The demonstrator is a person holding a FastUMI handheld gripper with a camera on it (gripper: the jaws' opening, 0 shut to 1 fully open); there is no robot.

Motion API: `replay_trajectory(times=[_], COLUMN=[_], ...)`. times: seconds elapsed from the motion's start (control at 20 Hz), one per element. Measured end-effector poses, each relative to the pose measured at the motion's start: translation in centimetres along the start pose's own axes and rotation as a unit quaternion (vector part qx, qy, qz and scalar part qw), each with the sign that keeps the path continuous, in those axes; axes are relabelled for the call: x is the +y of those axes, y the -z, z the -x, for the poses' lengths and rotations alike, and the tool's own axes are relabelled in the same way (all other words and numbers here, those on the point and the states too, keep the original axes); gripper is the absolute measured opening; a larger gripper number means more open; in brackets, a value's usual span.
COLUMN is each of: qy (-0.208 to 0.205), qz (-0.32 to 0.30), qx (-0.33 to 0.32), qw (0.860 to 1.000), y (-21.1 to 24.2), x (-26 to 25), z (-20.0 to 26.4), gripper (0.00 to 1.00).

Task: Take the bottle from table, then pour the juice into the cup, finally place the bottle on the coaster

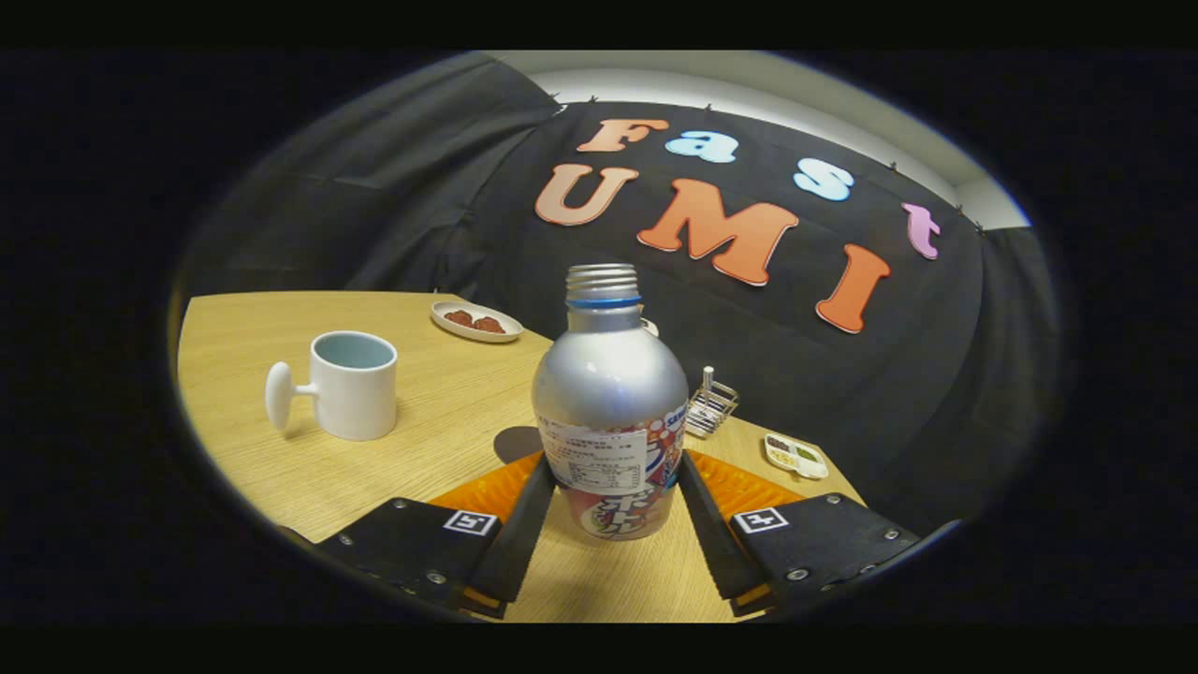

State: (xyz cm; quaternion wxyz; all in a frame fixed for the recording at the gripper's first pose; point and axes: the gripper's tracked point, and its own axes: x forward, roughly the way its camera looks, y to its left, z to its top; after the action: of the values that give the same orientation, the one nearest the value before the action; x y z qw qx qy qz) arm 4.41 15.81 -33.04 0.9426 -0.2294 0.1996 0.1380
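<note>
Bottle (609, 412), silver and uncapped, stands upright on the wooden counter (449, 393) between the fingers of the claw (608, 501), which press its labelled lower sides from both flanks. Beyond, well apart, sits a white cup (354, 385); farther back lies a small plate (475, 321).
</note>
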Motion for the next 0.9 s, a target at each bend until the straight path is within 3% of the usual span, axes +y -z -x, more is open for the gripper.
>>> replay_trajectory(times=[0.45,0.75,0.9], qy=[0.022,0.032,0.043], qz=[0.142,0.216,0.272], qx=[-0.011,-0.028,-0.041], qw=[0.990,0.975,0.960], y=[-1.7,-3.0,-4.0], x=[1.3,2.1,2.5], z=[-0.9,-1.5,-1.5], gripper=[0.76,0.76,0.76])
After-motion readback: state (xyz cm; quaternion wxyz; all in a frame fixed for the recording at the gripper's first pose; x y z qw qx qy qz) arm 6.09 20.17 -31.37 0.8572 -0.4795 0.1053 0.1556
